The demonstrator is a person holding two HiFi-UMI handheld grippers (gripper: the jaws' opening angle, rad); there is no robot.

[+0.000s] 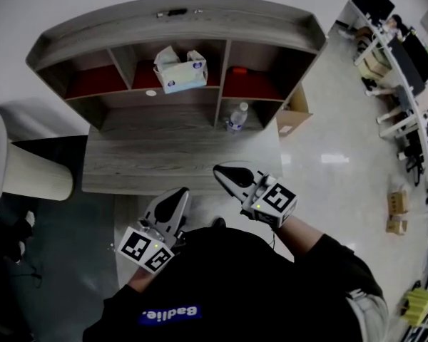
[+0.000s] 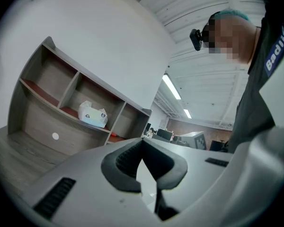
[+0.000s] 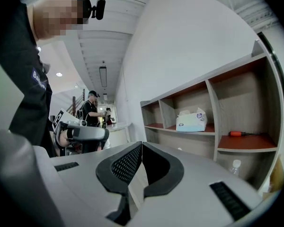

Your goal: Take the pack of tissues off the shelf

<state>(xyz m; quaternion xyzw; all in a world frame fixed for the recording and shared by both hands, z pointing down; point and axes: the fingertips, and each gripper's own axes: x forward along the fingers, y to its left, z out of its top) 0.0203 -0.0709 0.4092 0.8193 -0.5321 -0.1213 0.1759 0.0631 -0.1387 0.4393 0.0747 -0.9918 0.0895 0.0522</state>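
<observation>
Pack of tissues (image 1: 180, 70) sits in the middle cubby of the shelf (image 1: 178, 16) at twelve o'clock, well apart from both claws. Left claw (image 1: 177, 197) and right claw (image 1: 227, 172) hover closed and empty by the surface (image 1: 157, 155) edge at six o'clock, probably because the reach has not yet begun.
</observation>
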